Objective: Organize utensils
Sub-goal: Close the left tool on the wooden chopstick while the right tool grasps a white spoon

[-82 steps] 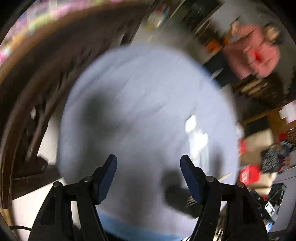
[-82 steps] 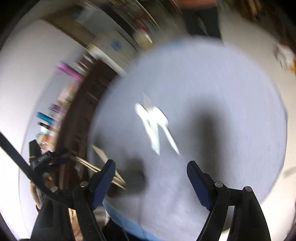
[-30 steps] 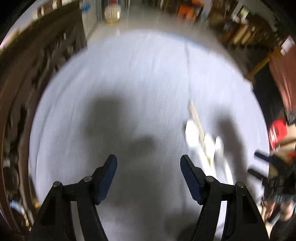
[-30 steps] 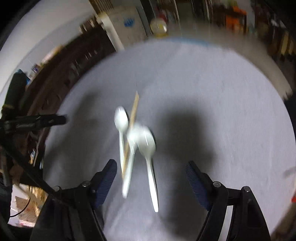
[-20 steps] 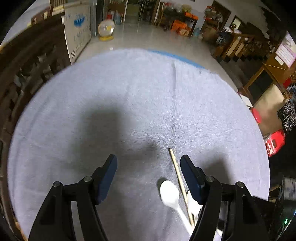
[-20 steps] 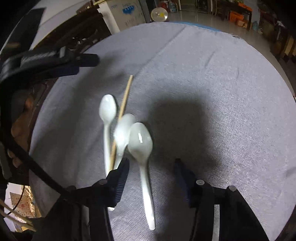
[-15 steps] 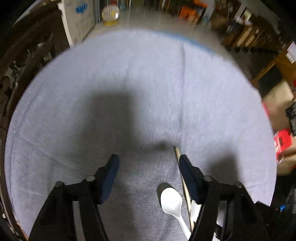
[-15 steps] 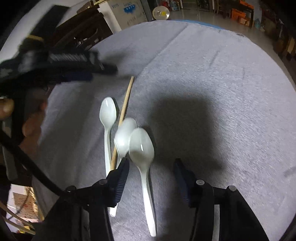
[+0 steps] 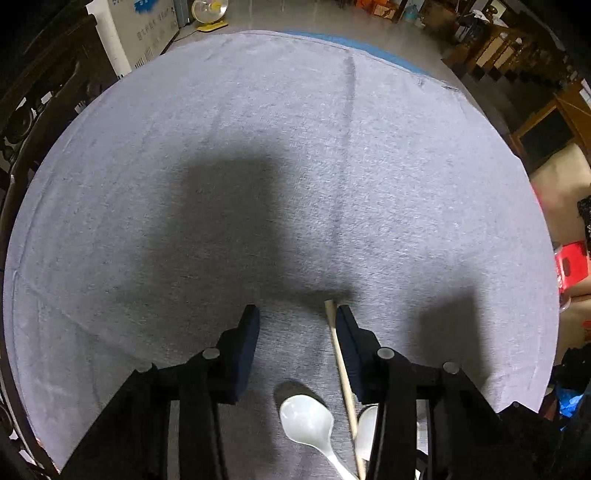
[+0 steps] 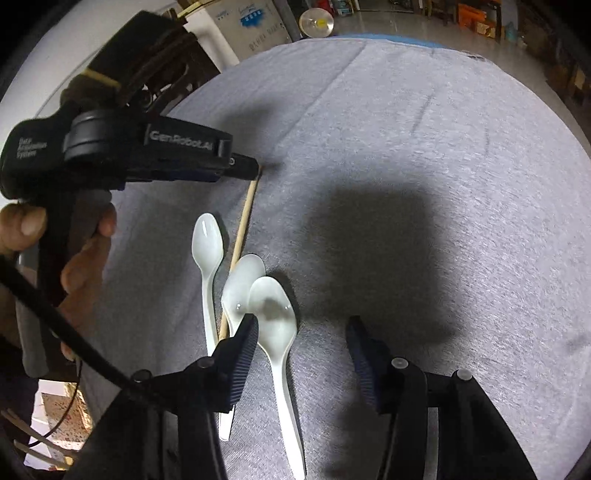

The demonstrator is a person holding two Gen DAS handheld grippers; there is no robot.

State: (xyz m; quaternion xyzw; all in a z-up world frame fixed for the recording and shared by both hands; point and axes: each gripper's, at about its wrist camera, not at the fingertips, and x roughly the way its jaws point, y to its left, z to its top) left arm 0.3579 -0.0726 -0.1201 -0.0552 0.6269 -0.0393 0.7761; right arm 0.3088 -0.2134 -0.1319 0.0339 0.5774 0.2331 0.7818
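Three white plastic spoons and a wooden chopstick (image 10: 243, 225) lie bunched on a round table with a grey cloth (image 10: 424, 147). My right gripper (image 10: 301, 325) is open, low over the handle of the nearest spoon (image 10: 275, 317); the middle spoon (image 10: 236, 284) overlaps it and the far spoon (image 10: 207, 254) lies to the left. My left gripper (image 9: 295, 314) is open, its right finger beside the chopstick (image 9: 341, 369) tip; one spoon bowl (image 9: 304, 417) lies between its fingers. The left gripper (image 10: 236, 166) also shows in the right wrist view, over the chopstick's far end.
The grey cloth (image 9: 295, 147) covers the whole round table. Dark wooden chairs (image 9: 44, 81) stand at the left edge. A white board (image 9: 144, 26), a fan (image 10: 316, 20) and wooden furniture (image 9: 535, 74) stand beyond the far edge. A red object (image 9: 570, 262) is at the right.
Both grippers have swung in over the table and come down at the utensil bunch. Both have narrowed their opening. The left gripper now reaches the chopstick's far end.
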